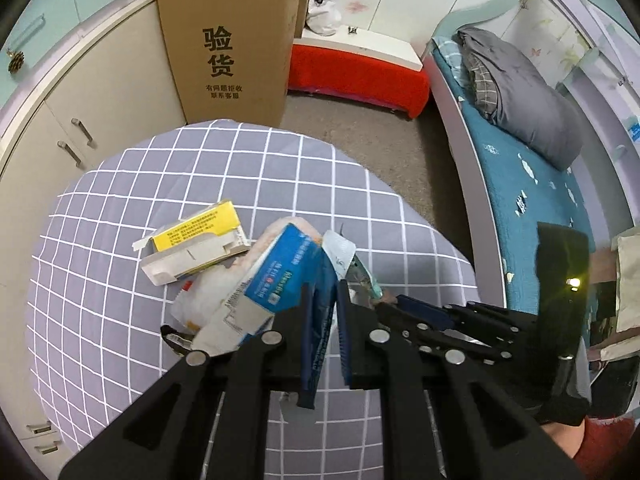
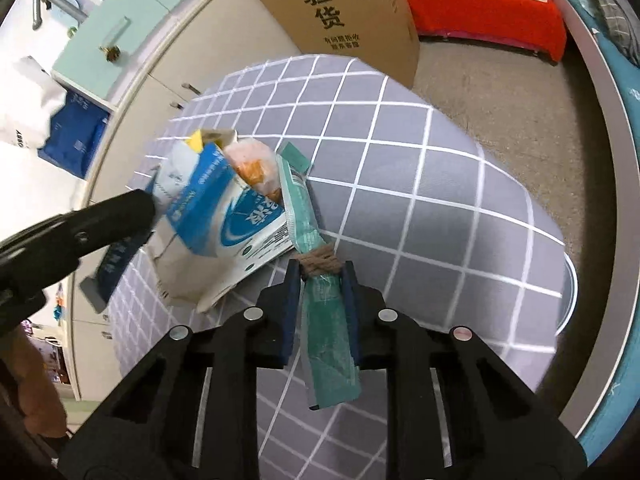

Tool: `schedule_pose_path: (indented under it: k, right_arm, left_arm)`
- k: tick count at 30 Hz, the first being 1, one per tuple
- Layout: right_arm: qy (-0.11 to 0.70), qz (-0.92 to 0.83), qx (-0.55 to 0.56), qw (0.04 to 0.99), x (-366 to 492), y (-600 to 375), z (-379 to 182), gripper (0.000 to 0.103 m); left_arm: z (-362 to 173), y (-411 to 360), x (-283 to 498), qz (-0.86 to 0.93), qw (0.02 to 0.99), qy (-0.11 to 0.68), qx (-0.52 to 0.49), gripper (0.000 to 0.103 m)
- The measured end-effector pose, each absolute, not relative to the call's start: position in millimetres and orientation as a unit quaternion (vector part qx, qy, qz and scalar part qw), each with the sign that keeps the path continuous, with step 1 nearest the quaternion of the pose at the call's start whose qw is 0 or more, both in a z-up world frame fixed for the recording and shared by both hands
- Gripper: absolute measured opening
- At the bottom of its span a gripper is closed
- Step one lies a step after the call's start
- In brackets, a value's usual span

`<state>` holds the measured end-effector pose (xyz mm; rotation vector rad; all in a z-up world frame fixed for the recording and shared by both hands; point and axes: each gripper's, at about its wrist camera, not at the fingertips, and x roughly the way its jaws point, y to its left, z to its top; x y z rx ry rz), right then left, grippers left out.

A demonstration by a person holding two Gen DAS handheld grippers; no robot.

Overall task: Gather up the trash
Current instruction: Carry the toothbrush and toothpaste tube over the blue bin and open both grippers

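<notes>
My left gripper (image 1: 322,300) was clamped on a flattened blue-and-white cardboard carton (image 1: 276,276), just above the grey checked tablecloth (image 1: 120,208); light and stiff, it seemed best pinched by its folded edge; my right gripper (image 2: 320,276) was nipped on a soft teal plastic wrapper (image 2: 328,320) bound with brown twine (image 2: 320,260), probably slippery, so I judged the twine the surer hold; both hands pointed steeply down at the cloth, close together; a yellow-and-white torn cardboard box (image 1: 196,240) lay on the cloth beyond the carton.

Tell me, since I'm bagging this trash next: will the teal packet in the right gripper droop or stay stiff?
Likely floppy: the teal packet looks like thin creased film, bending where the twine cinches it. Probably light and slippery too.
</notes>
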<state>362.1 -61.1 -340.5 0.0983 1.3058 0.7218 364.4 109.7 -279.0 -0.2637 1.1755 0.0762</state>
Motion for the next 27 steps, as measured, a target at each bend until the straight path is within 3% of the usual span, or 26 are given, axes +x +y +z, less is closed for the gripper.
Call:
schedule_pose_path:
  k: [10,18,27]
  right_arm:
    - [0.567,0.299,0.108,0.76,353,-154,-286,0.021]
    - [0.531,0.222,0.138,0.806,342,-279,-238,0.021]
    - [0.505,0.175,0.161,0.829,340,-360,-221,0.021]
  left_arm:
    - [-245,39,365,-0.005,0.841,0.527,-0.124,0.011]
    - [-217,-66,384,-0.084,0.849,0.511,-0.104,0.011]
    - [-199,-169,400,-0.147,0.851,0.5,-0.073,0.011]
